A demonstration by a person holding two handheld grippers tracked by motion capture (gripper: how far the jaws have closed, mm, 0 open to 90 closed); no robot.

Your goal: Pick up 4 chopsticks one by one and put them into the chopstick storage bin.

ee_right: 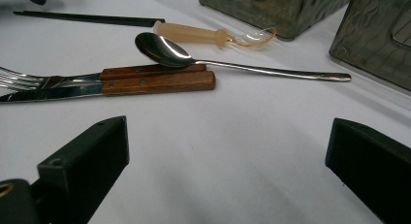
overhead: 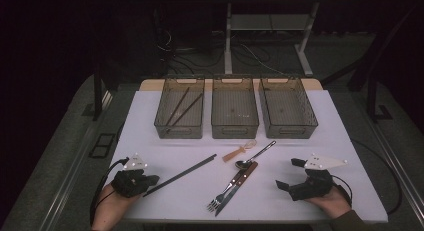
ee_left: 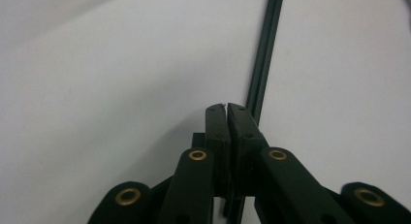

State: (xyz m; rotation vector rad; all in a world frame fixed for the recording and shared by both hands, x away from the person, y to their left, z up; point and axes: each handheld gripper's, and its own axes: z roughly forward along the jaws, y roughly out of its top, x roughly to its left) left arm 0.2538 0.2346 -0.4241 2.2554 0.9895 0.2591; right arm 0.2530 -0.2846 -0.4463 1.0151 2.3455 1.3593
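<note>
No writing is readable. The long black chopstick (overhead: 180,175) lies lower-centre on the white table (overhead: 310,121), slanting from lower left to upper right. Left gripper (overhead: 150,180) is closed beside its lower end; right gripper (overhead: 289,174) gapes, empty.

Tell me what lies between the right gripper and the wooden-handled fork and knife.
Nothing: in the right gripper view, bare white table runs from the open right gripper to the fork and knife.
</note>
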